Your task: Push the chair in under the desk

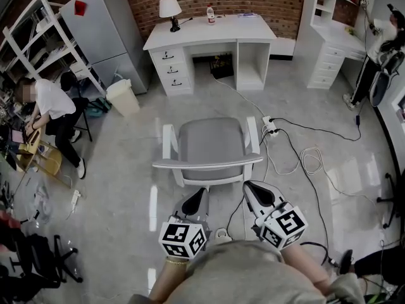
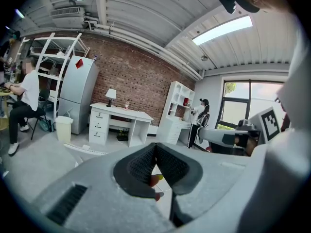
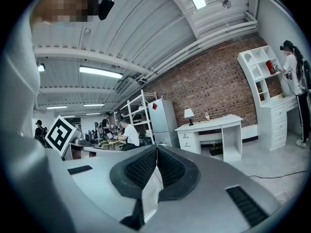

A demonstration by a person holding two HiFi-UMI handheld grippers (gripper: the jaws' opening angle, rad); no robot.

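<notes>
Grey chair (image 1: 209, 145) well short of white desk (image 1: 212, 38)

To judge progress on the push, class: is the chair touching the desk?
Apart. The head view shows a broad stretch of bare floor between the chair and the desk.

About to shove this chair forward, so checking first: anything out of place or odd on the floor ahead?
Yes: a power strip lies on the floor just beyond the chair's right front corner, its cables trailing loose between chair and desk. The chair could snag them. Nothing looks spilled or broken.
</notes>
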